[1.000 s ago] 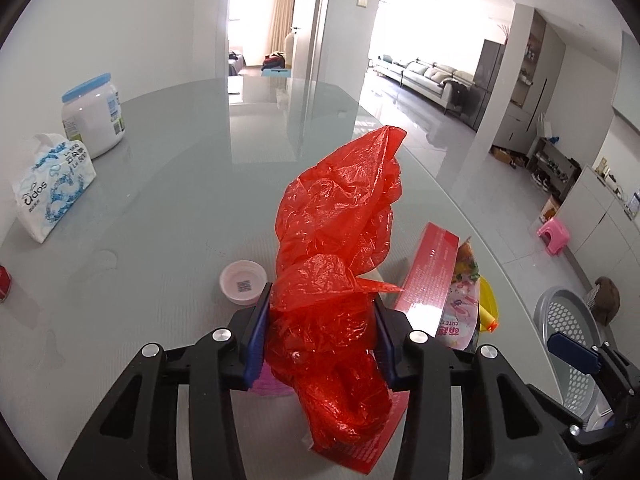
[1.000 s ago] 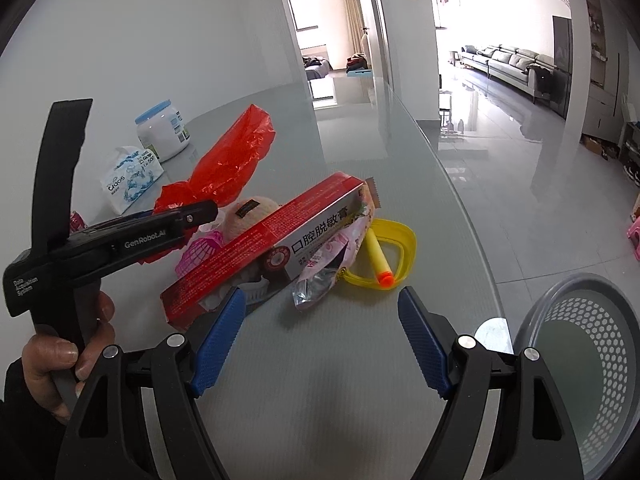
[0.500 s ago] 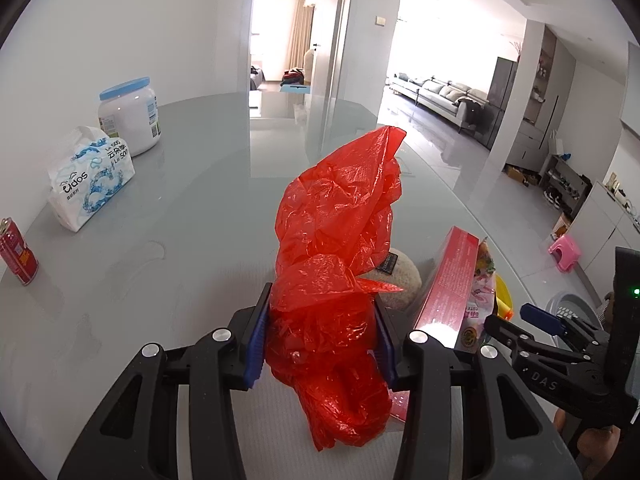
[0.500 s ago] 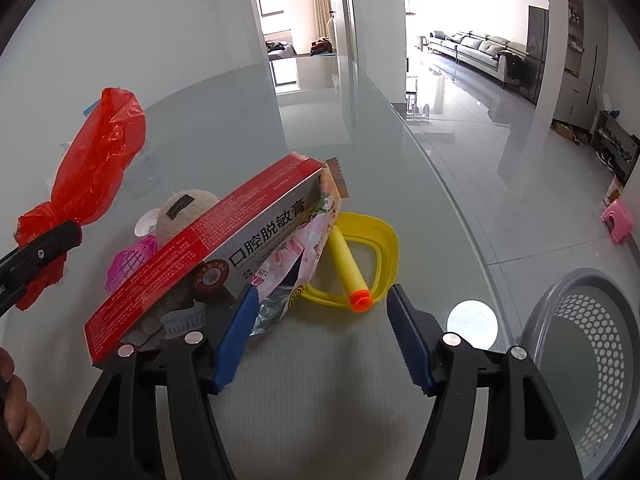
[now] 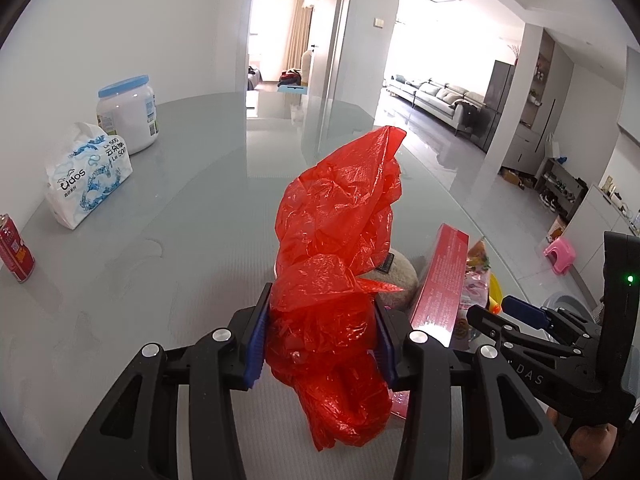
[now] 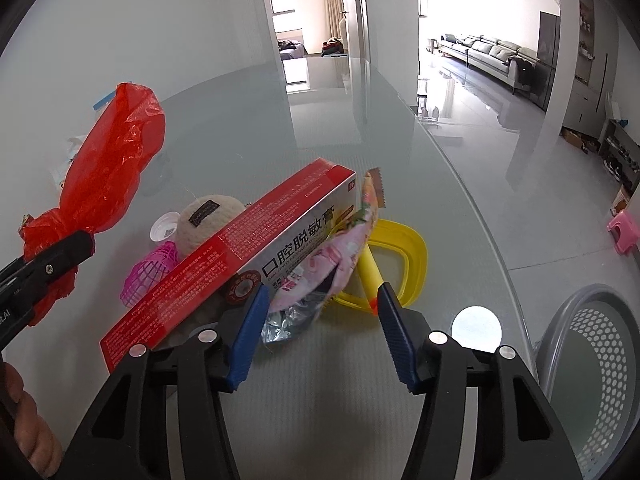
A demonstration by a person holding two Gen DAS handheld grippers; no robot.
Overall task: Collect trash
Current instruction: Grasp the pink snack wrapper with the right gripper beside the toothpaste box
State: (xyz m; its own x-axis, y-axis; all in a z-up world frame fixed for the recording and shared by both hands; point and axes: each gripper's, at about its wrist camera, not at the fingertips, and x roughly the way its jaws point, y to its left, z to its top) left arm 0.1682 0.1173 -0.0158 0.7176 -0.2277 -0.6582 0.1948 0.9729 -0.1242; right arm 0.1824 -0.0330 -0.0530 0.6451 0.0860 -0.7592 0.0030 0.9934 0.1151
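Observation:
My left gripper [image 5: 320, 320] is shut on a crumpled red plastic bag [image 5: 336, 240], held upright above the glass table [image 5: 160, 280]; the right wrist view shows the same bag [image 6: 116, 160] at the left. My right gripper [image 6: 322, 296] reaches into a pile of trash. Its jaws are closing around the silver end of a pink snack wrapper [image 6: 332, 256], and the right pad stands apart from it. A red toothpaste box [image 6: 256, 248] leans over the wrapper. A yellow foam dart [image 6: 370, 268] lies on a yellow ring [image 6: 408, 256].
A beige round pouch [image 6: 204, 220], a pink mesh ball [image 6: 152, 272] and a white cap [image 6: 164, 228] lie behind the box. A grey perforated basket [image 6: 592, 344] stands on the floor past the table's right edge. A tissue pack [image 5: 88, 176], a white jar [image 5: 128, 116] and a red can [image 5: 14, 248] stand far left.
My right gripper has come forward and down onto the pile, and its jaws have narrowed around the wrapper. The left gripper shifted with the bag at first, then kept still.

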